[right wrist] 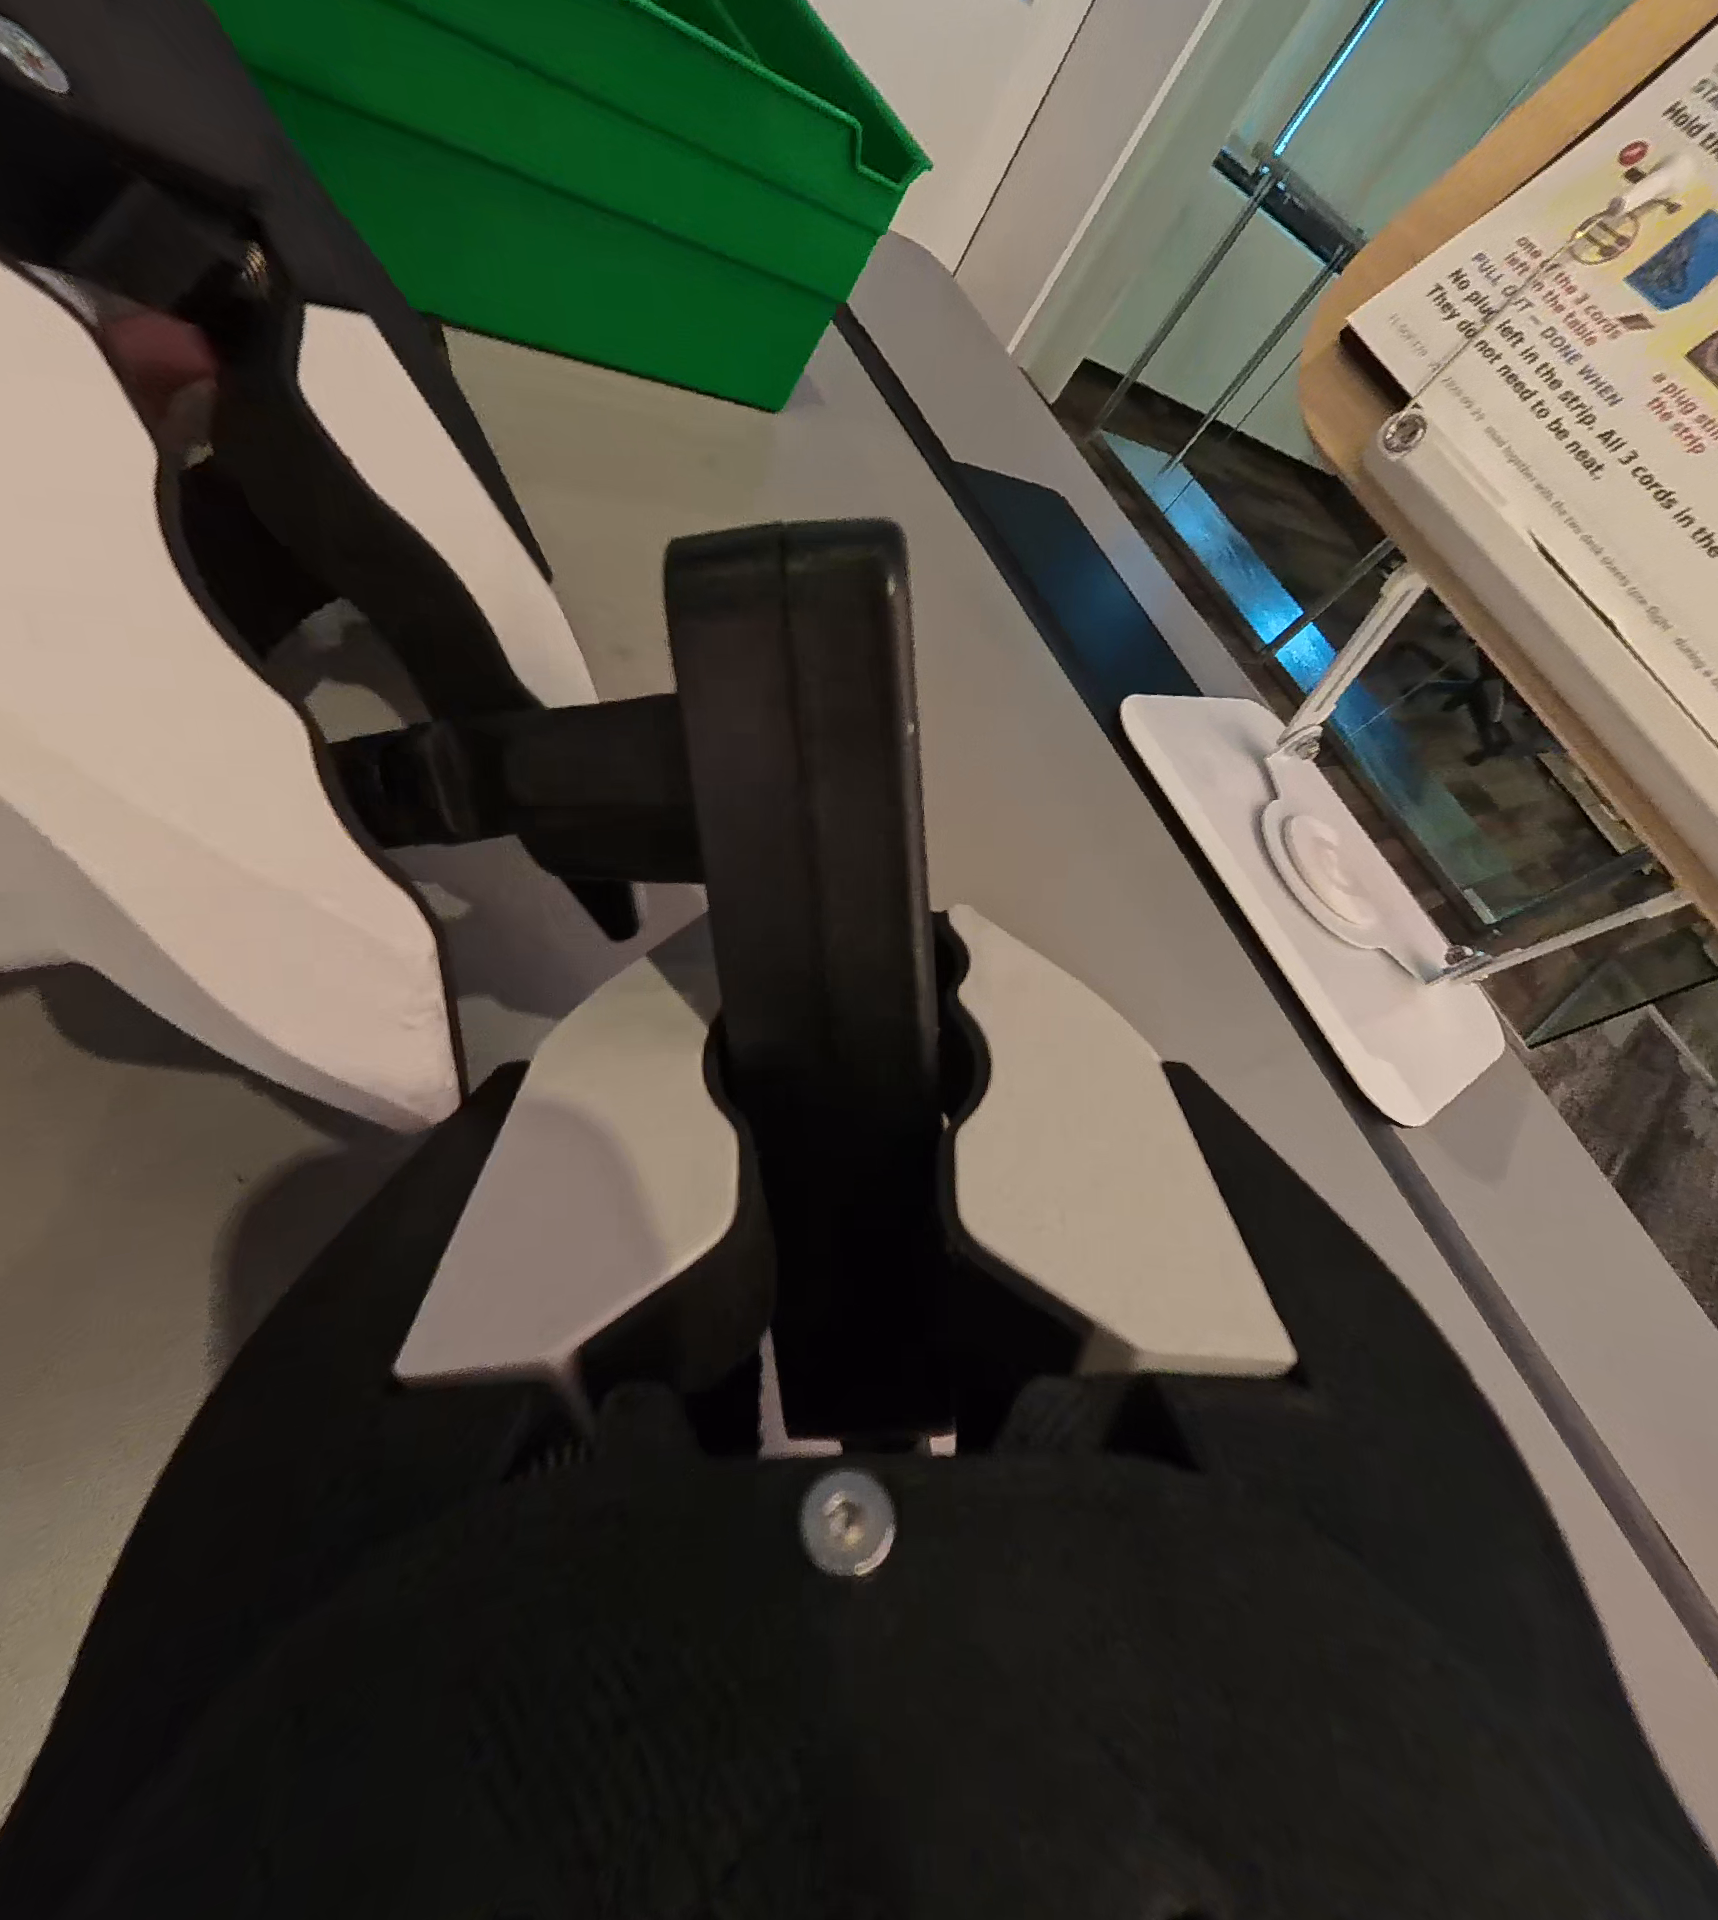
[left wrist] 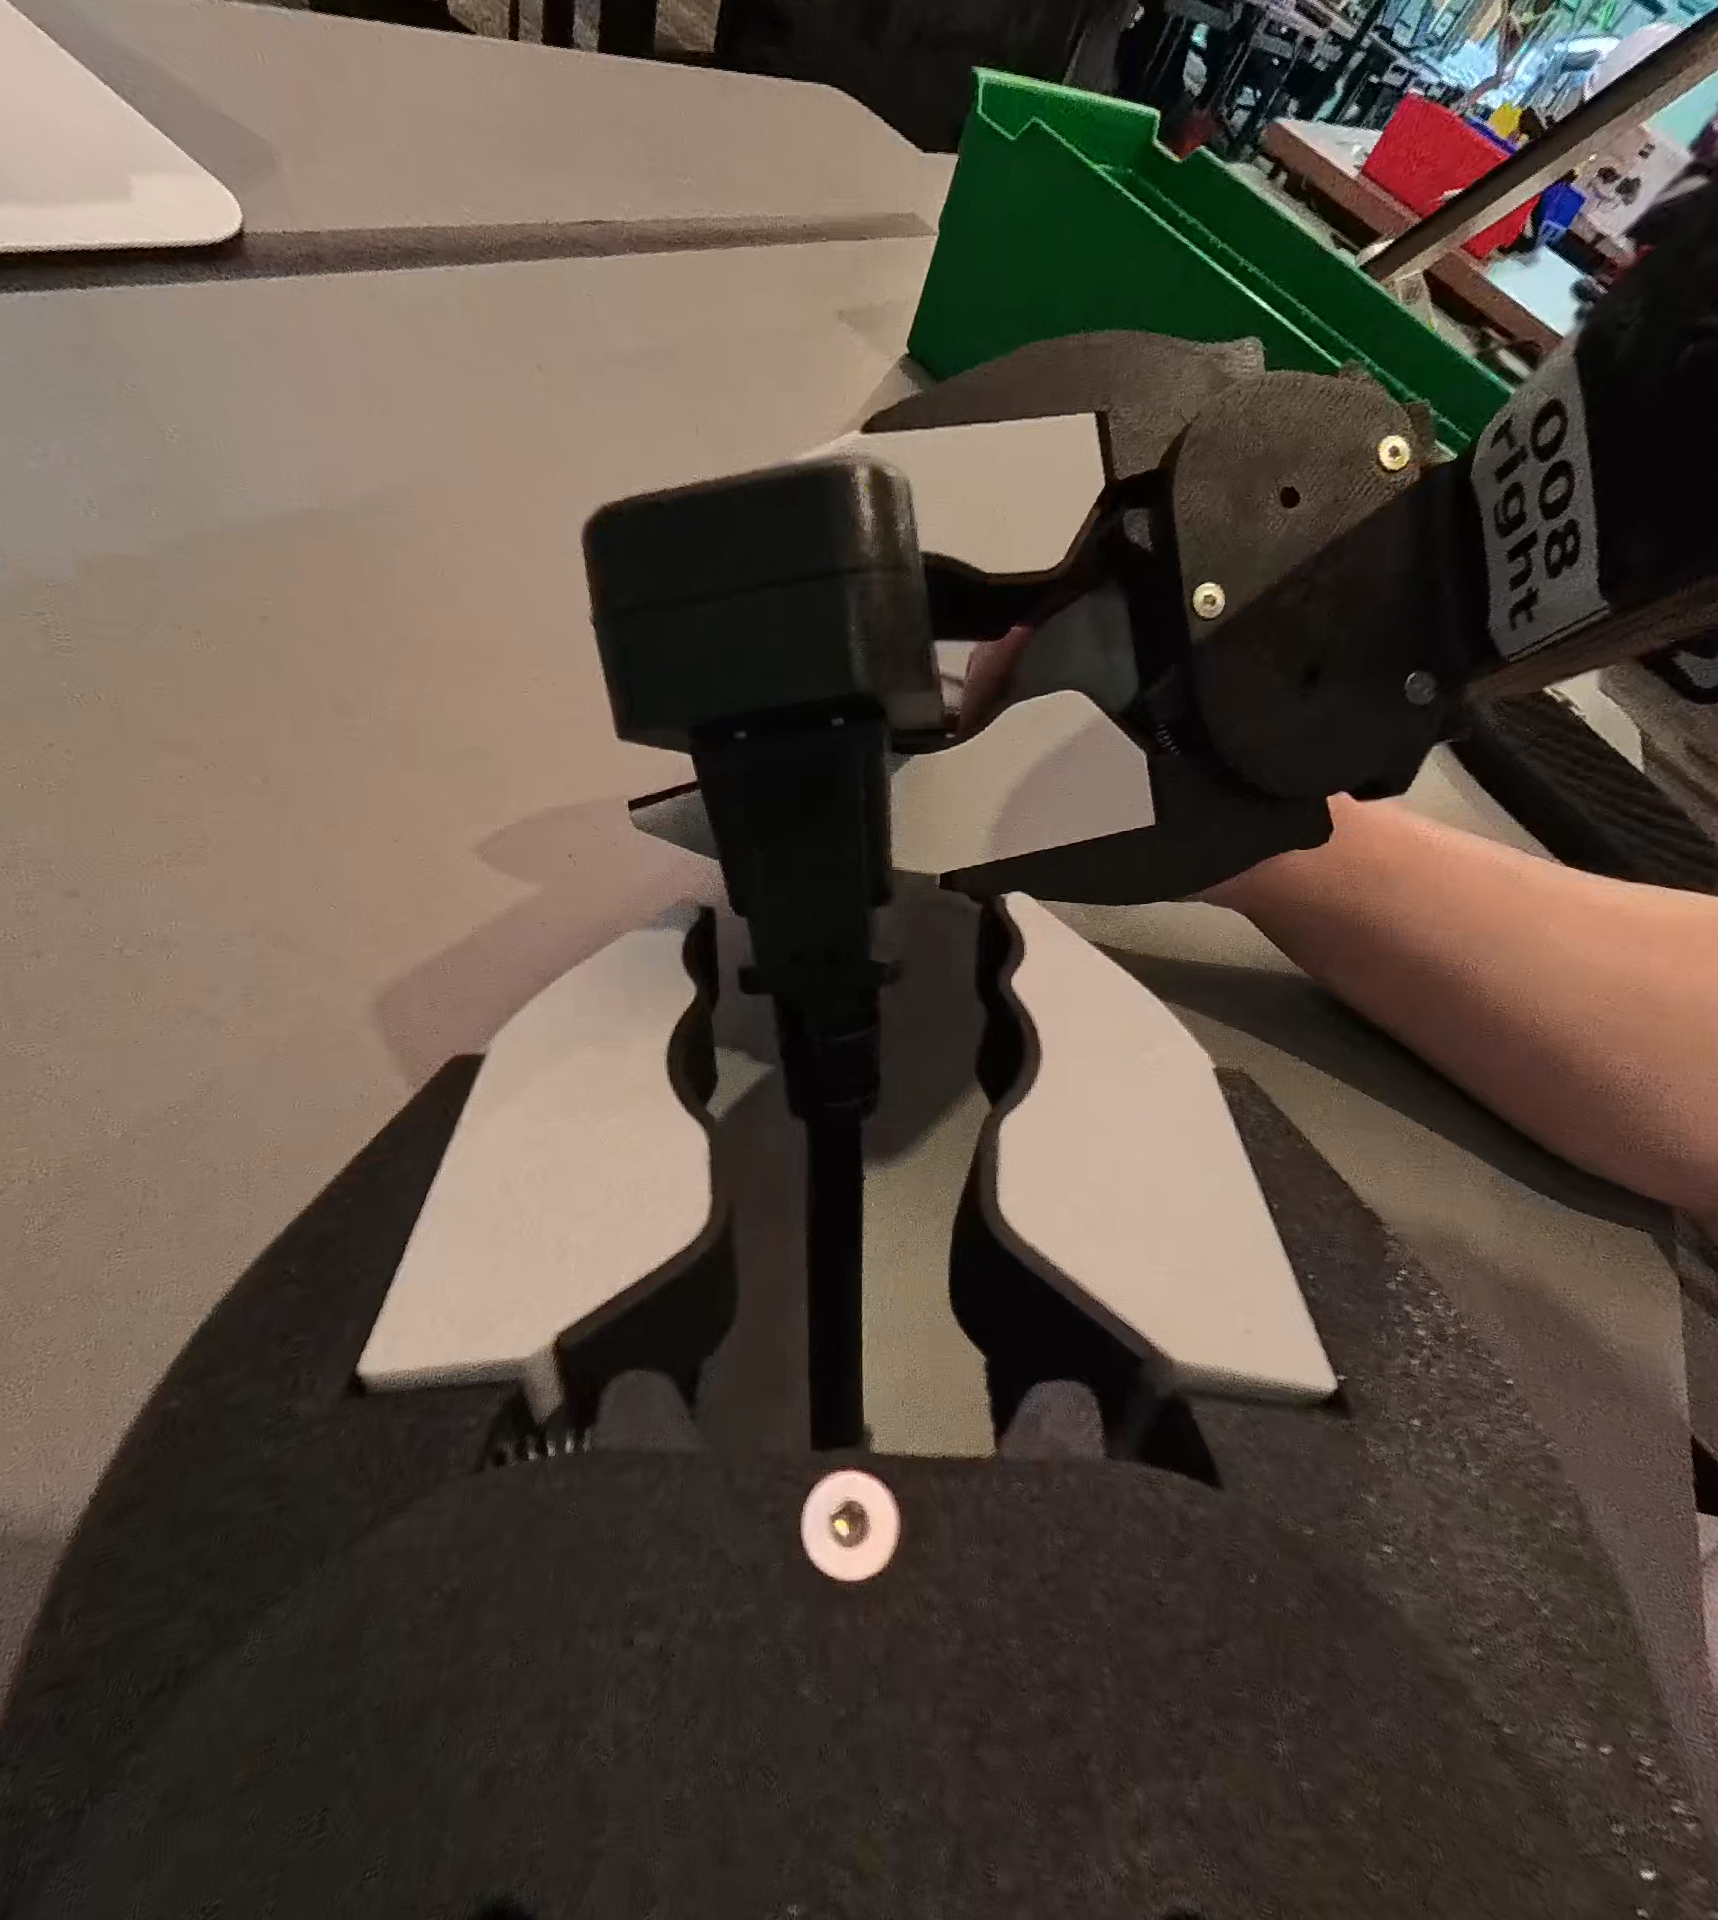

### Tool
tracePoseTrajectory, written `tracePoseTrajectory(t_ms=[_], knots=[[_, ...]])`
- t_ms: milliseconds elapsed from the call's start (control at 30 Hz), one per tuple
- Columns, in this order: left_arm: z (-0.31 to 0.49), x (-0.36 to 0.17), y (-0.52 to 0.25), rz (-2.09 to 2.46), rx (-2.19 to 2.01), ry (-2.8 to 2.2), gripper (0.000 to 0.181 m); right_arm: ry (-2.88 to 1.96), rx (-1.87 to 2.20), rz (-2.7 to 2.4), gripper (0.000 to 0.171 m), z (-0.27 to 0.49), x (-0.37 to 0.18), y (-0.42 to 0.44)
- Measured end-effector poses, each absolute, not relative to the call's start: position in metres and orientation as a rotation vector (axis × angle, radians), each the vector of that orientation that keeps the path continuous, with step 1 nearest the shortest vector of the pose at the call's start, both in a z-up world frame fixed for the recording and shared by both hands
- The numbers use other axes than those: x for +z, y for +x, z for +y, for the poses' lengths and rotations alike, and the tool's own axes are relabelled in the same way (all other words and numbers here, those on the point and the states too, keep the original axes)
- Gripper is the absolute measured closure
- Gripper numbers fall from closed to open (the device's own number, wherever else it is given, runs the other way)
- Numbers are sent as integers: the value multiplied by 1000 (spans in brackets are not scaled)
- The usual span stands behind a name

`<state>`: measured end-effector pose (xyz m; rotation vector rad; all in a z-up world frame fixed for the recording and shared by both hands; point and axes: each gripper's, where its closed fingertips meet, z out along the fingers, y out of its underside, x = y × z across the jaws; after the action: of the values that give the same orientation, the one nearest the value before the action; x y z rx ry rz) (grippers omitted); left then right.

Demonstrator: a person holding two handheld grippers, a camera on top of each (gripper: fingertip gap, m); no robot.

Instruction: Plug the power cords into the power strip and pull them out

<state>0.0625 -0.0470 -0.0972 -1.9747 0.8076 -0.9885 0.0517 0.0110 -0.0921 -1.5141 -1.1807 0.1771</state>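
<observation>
Right gripper (right wrist: 839, 997) clenched on the black adapter block (left wrist: 761, 603), held above the grey table (left wrist: 211, 623). Left gripper (left wrist: 839, 935) spread wide, fingers either side of the plug (left wrist: 813, 842) and cord (left wrist: 834, 1247) (not touching them). Plug sits in the block's underside. Green bin (left wrist: 1094, 239) at 1 o'clock of the block.

A green bin (left wrist: 1125, 260) sits on the grey table (left wrist: 211, 582). A white pad (left wrist: 34, 145) lies far off. A paper sheet (right wrist: 1603, 343) stands beside the table.
</observation>
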Motion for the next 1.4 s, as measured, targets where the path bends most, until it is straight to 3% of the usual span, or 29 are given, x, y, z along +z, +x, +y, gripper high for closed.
tracePoseTrajectory(t_ms=[133,500,1100,1333,1400], knots=[[-47,-87,59,769,-1092,-1950,158,-1486,181,-1179,140,9,-88,50],[-53,-99,65,876,-1100,-2046,158,-1421,61,-1261,140,5,-88,49],[-87,-99,68,1235,-1045,-1943,158,-1439,507,-1429,136,-28,-98,49],[-66,-82,63,822,-1500,-1968,159,-1394,175,-1350,141,-10,-92,42],[-64,-91,62,859,-1417,-2010,159,-1414,115,-1373,140,-7,-98,41]])
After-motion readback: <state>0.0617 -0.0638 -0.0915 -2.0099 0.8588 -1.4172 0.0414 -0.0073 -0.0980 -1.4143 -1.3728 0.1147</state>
